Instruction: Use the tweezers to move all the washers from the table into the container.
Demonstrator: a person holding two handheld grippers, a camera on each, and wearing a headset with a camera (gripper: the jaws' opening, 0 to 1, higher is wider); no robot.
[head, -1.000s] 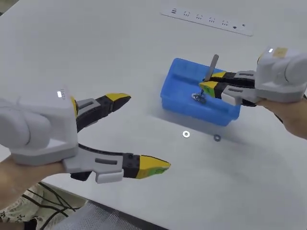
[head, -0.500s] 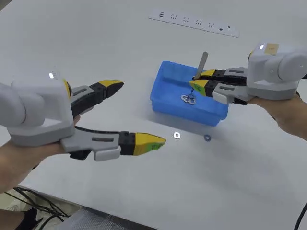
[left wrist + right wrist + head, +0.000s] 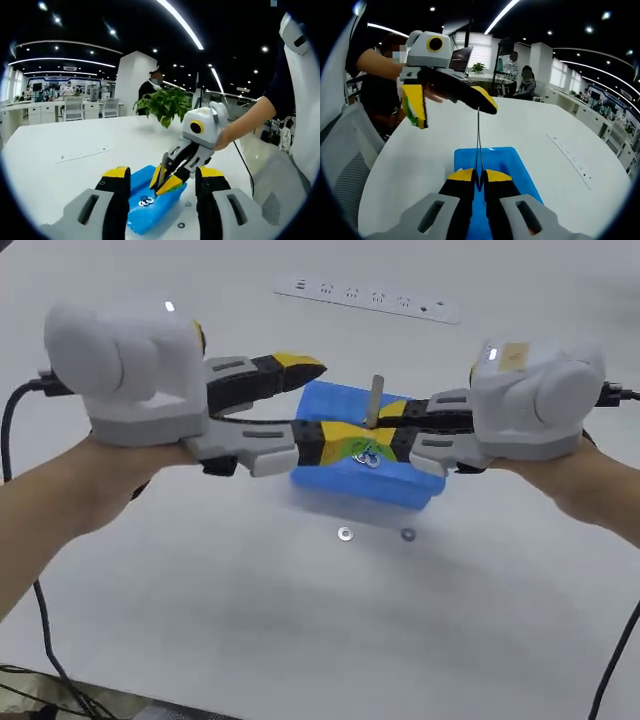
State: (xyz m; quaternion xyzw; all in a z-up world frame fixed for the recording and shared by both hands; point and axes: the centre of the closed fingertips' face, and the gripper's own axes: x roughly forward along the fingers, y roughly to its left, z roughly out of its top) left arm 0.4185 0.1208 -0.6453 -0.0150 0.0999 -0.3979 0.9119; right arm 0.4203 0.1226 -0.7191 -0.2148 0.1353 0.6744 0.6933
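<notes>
Figure: a matte white table [image 3: 230,620] carries a rectangular blue plastic container [image 3: 405,483]. The right gripper [image 3: 479,176], entering from 3 o'clock, is clenched on slim grey metal tweezers [image 3: 375,398], whose blades pass between its yellow-tipped jaws above the container. The left gripper [image 3: 335,405], entering from 9 o'clock, has its jaws spread wide and grasps nothing. Small ring-shaped washers [image 3: 146,201] lie inside the container. On the table at its 6 o'clock rest a bright washer [image 3: 345,534] and, near it, a darker washer [image 3: 407,534]. A long white power strip [image 3: 368,298] lies at 12 o'clock.
</notes>
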